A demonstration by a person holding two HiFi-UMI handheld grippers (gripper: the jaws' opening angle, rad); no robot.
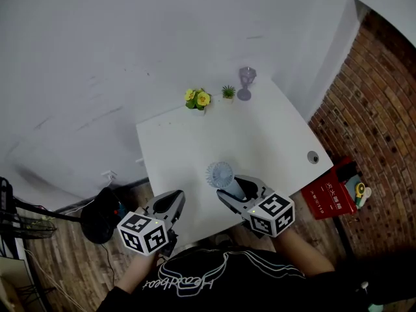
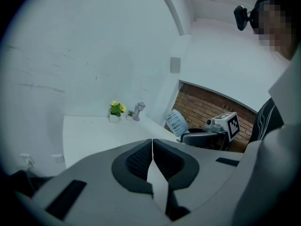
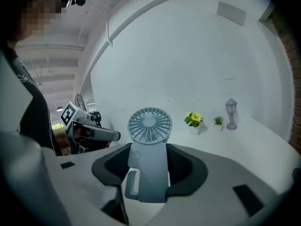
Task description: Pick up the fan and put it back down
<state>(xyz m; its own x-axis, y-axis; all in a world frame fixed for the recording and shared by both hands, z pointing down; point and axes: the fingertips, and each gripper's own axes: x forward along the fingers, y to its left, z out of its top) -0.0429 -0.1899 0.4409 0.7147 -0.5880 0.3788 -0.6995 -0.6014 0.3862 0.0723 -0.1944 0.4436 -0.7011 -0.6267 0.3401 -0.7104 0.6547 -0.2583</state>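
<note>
Standing by white wall [image 1: 97,57], brick [image 1: 380,109] alongside: white table [image 1: 188,148]; right fingers [image 3: 186,166] clamp fan [image 3: 149,126], left fingers [image 2: 138,161] together.

White Chinese characters stand on the front of a red box [image 1: 327,198], but they are too small to read with certainty. Pale script lettering runs across the person's black shirt [image 1: 214,286], and it is not legible either.

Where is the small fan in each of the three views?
Head view: fan at lower centre, held by the right hand-held gripper.
Left gripper view: fan just right of centre.
Right gripper view: fan in the centre, upright between the jaws.
Shared landmark: yellow flowers, beyond the fan in every view.
</note>
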